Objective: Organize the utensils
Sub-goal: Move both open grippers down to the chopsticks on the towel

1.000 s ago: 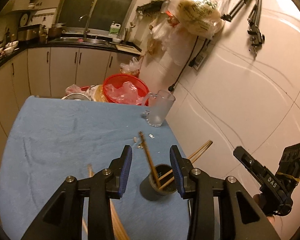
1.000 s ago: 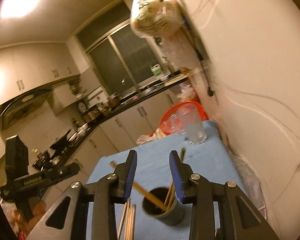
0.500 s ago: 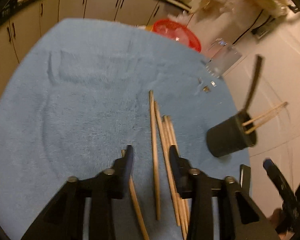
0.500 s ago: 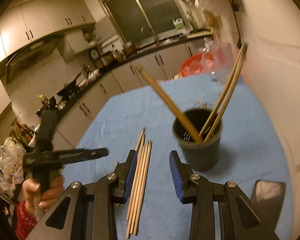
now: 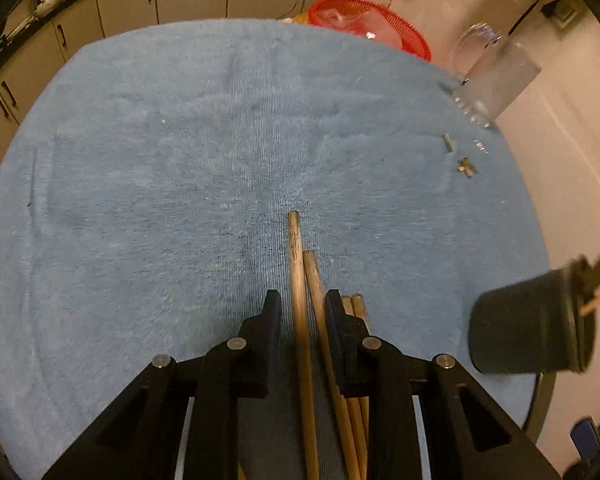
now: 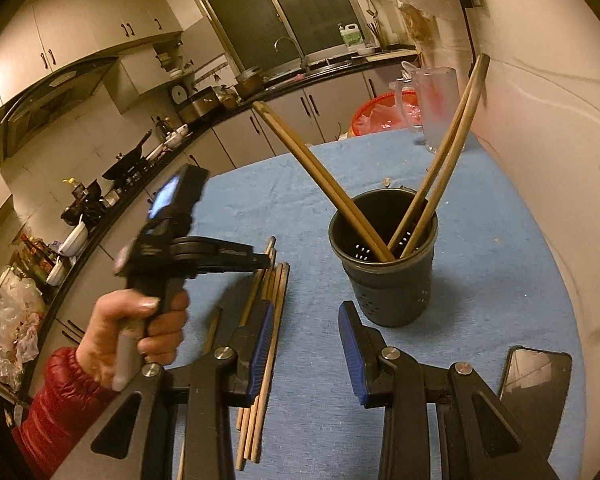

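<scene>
Several loose wooden chopsticks lie side by side on the blue towel. My left gripper points steeply down over them. Its jaws are closing, with two chopsticks between them and small gaps still showing at the pads. In the right wrist view a hand holds the left gripper over the same chopstick bundle. A dark perforated holder stands upright with three chopsticks leaning out of it. My right gripper hovers open just before the holder, empty.
A frosted glass pitcher stands at the far right corner of the table, with a red basket behind it. A phone lies at the near right. Small scraps dot the towel. The wall runs close along the right.
The left gripper dropped and tipped down onto the loose chopsticks, and its jaws narrowed around two of them. The right gripper sank toward the holder, then held still.
</scene>
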`<state>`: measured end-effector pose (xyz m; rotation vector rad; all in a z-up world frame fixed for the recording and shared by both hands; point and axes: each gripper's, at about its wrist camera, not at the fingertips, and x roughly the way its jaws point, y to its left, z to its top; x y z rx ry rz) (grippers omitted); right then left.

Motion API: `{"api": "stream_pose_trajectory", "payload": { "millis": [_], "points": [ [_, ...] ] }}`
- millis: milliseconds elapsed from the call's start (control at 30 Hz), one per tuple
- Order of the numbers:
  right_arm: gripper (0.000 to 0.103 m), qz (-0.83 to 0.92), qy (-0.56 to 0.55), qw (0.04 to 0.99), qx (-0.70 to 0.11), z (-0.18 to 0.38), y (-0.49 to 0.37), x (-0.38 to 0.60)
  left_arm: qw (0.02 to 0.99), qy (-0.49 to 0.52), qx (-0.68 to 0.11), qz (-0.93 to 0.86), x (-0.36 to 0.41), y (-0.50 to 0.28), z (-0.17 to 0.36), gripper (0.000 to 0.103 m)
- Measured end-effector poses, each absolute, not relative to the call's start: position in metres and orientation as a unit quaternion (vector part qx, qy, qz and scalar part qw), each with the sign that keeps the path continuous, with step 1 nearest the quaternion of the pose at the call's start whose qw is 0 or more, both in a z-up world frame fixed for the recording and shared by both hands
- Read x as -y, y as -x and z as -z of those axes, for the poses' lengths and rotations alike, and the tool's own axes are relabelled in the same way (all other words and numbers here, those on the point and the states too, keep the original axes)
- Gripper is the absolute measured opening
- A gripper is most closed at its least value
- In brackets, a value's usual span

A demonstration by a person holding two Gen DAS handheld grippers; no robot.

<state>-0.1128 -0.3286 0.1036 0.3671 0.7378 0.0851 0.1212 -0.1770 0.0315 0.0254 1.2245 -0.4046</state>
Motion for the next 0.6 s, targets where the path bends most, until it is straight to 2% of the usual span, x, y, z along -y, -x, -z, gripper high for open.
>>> {"api": "stream_pose_trajectory", "payload": {
  "millis": [133, 300, 600],
  "points": [
    [0.036, -0.045, -0.172, 0.913, -0.367, -0.102, 0.106, 0.321, 0.803, -0.023, -0.567, 0.182, 0.172, -0.113, -0.031, 0.016],
    [0.036, -0.050, -0.150, 0.905, -0.395, -0.093, 0.088, 0.300, 0.806, -0.003, -0.564, 0.181, 0.127, -0.092, -0.031, 0.017],
    [0.036, -0.042, -0.108, 0.877, -0.466, -0.061, 0.027, 0.261, 0.802, 0.114, -0.564, 0.160, 0.015, -0.084, -0.029, 0.014]
  ]
}}
